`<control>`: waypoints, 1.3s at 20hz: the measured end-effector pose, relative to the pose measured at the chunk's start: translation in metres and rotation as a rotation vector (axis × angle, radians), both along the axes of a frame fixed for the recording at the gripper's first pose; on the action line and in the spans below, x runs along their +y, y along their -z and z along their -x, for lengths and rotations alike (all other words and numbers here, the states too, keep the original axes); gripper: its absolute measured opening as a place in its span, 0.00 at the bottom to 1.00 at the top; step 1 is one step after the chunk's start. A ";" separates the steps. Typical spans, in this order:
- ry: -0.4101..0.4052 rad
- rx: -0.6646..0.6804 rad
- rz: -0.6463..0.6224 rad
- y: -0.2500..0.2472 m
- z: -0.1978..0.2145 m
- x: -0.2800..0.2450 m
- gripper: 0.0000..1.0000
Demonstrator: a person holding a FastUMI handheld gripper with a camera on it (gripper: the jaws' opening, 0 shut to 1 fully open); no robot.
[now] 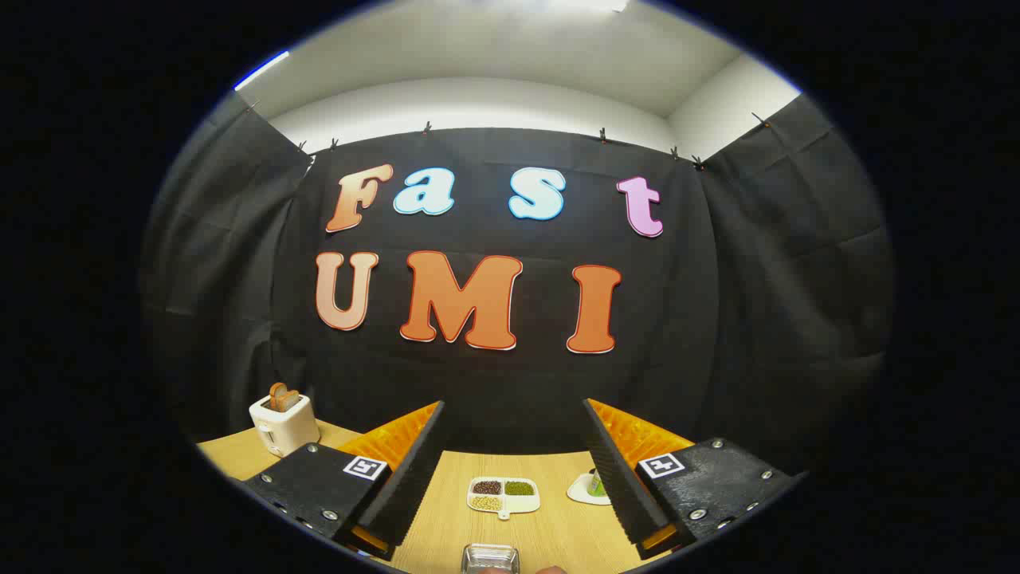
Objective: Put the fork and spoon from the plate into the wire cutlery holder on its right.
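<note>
Two fingers of the tongs (510, 470) stand wide apart with nothing between them, released and held level above the wooden surface (446, 518), looking toward the far wall of the booth. Judging by that, the task looks to be at or near its start: no fork, spoon, plate or wire cutlery holder can be made out from this angle, so where they lie cannot be told, and neither piece of cutlery is in the grip. Both pick-ups and both drops into the holder appear still to be done. Just ahead of the fingers, between their tips, sits a small white divided dish (503, 496) with three compartments: dark brown grains in one, green ones beside it, and pale yellowish ones in the nearer compartment. Partly hidden behind the right finger is a small white saucer (580, 489) carrying something green, too covered to name. Closest of all, below and between the fingers, is the top of a clear glass jar (490, 556); its contents cannot be seen. Beyond the left finger, well apart from the dishes, a white toaster (284, 426) stands with a slice of toast (283, 396) poking out of its slots.
</note>
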State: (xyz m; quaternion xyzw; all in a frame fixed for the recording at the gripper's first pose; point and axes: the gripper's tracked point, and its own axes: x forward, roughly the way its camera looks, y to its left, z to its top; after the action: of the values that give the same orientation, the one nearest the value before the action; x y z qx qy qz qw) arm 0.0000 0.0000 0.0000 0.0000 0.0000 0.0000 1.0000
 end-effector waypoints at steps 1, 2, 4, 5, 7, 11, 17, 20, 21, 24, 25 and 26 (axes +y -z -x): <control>-0.001 0.003 -0.007 0.003 -0.001 -0.003 0.99; -0.004 0.003 -0.009 0.004 -0.002 -0.003 0.99; -0.015 0.002 -0.002 0.006 -0.004 -0.005 0.99; -0.020 0.000 -0.001 0.007 -0.005 -0.005 0.99; -0.025 0.004 -0.005 0.011 -0.006 -0.007 0.99; -0.031 0.006 -0.009 0.015 -0.007 -0.010 0.99; -0.054 -0.004 -0.002 0.006 -0.005 0.000 0.99; -0.079 0.000 -0.006 0.002 -0.004 0.017 0.99; -0.092 0.000 -0.008 0.001 -0.003 0.025 0.99; -0.133 0.003 -0.015 0.001 -0.004 0.051 0.99; -0.148 0.014 -0.019 0.004 -0.004 0.062 0.99; -0.161 0.033 -0.023 0.009 -0.005 0.073 0.99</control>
State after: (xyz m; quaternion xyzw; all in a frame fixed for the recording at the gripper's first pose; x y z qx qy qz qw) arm 0.0046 0.0728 -0.0088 0.0117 0.0165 0.0806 0.9965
